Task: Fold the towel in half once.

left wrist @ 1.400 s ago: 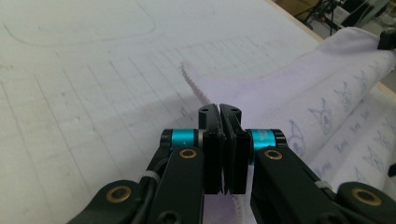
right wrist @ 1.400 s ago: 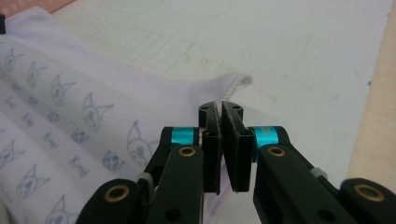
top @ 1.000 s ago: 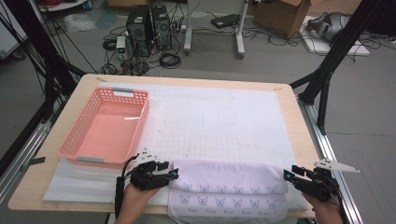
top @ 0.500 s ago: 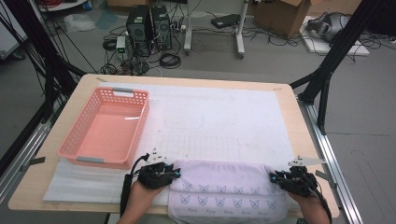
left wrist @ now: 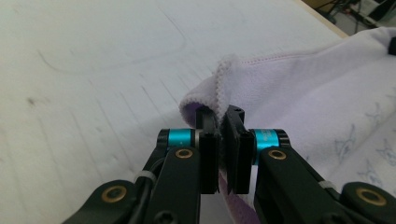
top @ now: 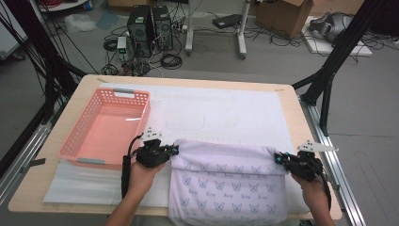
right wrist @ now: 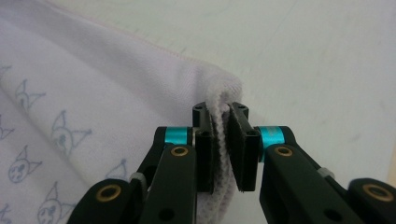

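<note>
Two far corners of the lilac printed towel (top: 228,181), spread at the table's near edge right of the pink basket (top: 107,128), are pinched by the just-closed left gripper (left wrist: 223,122) and right gripper (right wrist: 221,116), where uneven pulling could slip the thin hem free.

I see a soft lilac towel (top: 226,183) of fuzzy cloth with small printed cat faces and a bumpy stitched edge. My left gripper (left wrist: 223,122) and right gripper (right wrist: 220,116) are matt black plastic with shiny blue metal rings and brass-colored screws. The basket (top: 106,127) is glossy pink plastic with holes. The mat (top: 226,110) looks white, foamy and dull. The table (top: 301,122) is smooth pale wood.
</note>
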`<action>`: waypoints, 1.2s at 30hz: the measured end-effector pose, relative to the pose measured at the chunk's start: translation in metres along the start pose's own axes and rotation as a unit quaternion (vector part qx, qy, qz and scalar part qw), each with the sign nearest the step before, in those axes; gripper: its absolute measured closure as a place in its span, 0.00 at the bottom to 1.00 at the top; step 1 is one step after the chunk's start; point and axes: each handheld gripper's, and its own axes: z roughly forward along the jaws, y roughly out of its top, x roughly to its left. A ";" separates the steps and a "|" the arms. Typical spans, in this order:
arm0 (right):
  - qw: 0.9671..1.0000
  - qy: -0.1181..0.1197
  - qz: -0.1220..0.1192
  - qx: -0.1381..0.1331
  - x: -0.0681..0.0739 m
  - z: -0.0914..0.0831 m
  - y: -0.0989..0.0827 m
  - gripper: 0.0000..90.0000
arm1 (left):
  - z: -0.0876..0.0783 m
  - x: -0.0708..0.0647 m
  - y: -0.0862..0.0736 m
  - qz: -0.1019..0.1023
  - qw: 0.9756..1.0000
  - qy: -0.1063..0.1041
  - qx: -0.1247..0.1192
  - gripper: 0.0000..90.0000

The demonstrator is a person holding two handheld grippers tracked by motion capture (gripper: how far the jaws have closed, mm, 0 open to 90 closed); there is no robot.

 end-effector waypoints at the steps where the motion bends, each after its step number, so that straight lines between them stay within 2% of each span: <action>1: 1.000 -0.001 0.001 -0.004 -0.003 0.003 0.005 0.91 | 0.003 0.002 0.005 0.002 1.000 0.006 -0.001 0.94; 4: 1.000 -0.012 -0.003 -0.005 -0.010 0.016 0.018 0.91 | 0.013 0.010 0.017 0.004 1.000 0.017 0.000 0.94; 6: 1.000 -0.018 -0.005 -0.008 -0.016 0.023 0.025 0.91 | 0.020 0.016 0.023 -0.006 1.000 0.022 -0.005 0.94; 8: 1.000 -0.022 -0.002 -0.012 -0.021 0.029 0.033 0.91 | 0.025 0.021 0.029 -0.004 1.000 0.025 -0.013 0.94; 9: 1.000 -0.025 -0.006 -0.009 -0.023 0.032 0.036 0.91 | 0.028 0.024 0.030 -0.013 0.999 0.025 -0.021 0.94; 10: 0.999 -0.030 -0.012 -0.009 -0.025 0.035 0.040 0.91 | 0.030 0.026 0.031 -0.015 0.999 0.024 -0.016 0.94; 14: 0.999 -0.040 -0.023 -0.014 -0.031 0.045 0.049 0.91 | 0.038 0.032 0.039 -0.015 0.999 0.036 -0.022 0.94; 19: 0.999 -0.043 -0.006 -0.023 -0.038 0.053 0.053 0.91 | 0.045 0.038 0.045 -0.019 0.999 0.041 -0.026 0.94; 23: 0.998 -0.050 0.003 -0.022 -0.038 0.060 0.054 0.90 | 0.052 0.040 0.041 -0.019 0.999 0.045 -0.008 0.94; 24: 0.999 -0.051 0.004 -0.019 -0.038 0.062 0.053 0.90 | 0.053 0.040 0.039 -0.020 0.999 0.043 -0.008 0.92; 25: 0.998 -0.053 0.008 -0.014 -0.038 0.064 0.053 0.87 | 0.053 0.040 0.037 -0.022 0.999 0.043 -0.014 0.86; 26: 0.998 -0.054 0.012 -0.009 -0.038 0.066 0.052 0.79 | 0.053 0.041 0.036 -0.026 0.999 0.040 -0.022 0.73; 27: 0.998 -0.056 0.018 -0.004 -0.039 0.066 0.052 0.66 | 0.053 0.042 0.035 -0.033 0.999 0.038 -0.018 0.63; 28: 0.998 -0.055 0.029 -0.005 -0.040 0.066 0.051 0.58 | 0.052 0.042 0.034 -0.037 0.999 0.033 -0.013 0.59; 29: 0.998 -0.051 0.041 -0.008 -0.042 0.064 0.050 0.55 | 0.051 0.041 0.033 -0.035 0.999 0.030 -0.009 0.56; 33: 0.996 -0.053 0.060 -0.025 -0.045 0.051 0.047 0.54 | 0.050 0.035 0.033 -0.025 0.999 0.025 -0.001 0.53; 36: 0.997 -0.048 0.062 -0.015 -0.044 0.045 0.043 0.57 | 0.052 0.033 0.031 -0.024 0.999 0.024 0.004 0.55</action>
